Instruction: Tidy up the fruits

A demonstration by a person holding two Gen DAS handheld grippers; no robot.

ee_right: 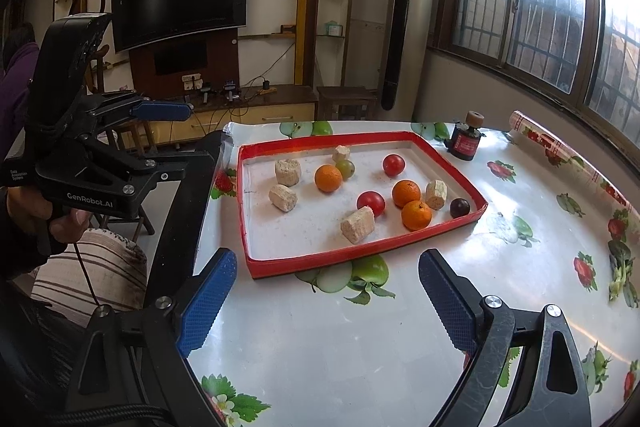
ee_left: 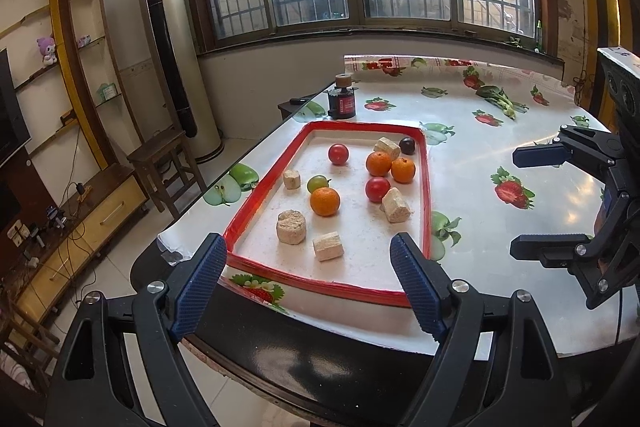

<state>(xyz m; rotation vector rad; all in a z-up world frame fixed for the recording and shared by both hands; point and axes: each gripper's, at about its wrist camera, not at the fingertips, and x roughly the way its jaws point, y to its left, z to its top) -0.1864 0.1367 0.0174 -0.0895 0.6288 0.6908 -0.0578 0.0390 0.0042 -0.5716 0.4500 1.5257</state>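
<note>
Fruit-printed oilcloth covers the table (ee_right: 360,327), where a red-rimmed tray (ee_left: 240,223) holds 3 oranges (ee_left: 325,201), 2 red tomatoes (ee_left: 338,154), 1 green fruit (ee_left: 317,183), 1 dark plum (ee_left: 407,145) and beige chunks (ee_left: 291,226). Left gripper (ee_left: 308,287) and right gripper (ee_right: 328,303) both hover spread wide, empty, near the tray's edge.

tablecloth (ee_right: 320,339): glossy printed plastic
tray (ee_right: 360,259): red rim, matt white floor
finger pads (ee_left: 202,287): blue, textured
</note>
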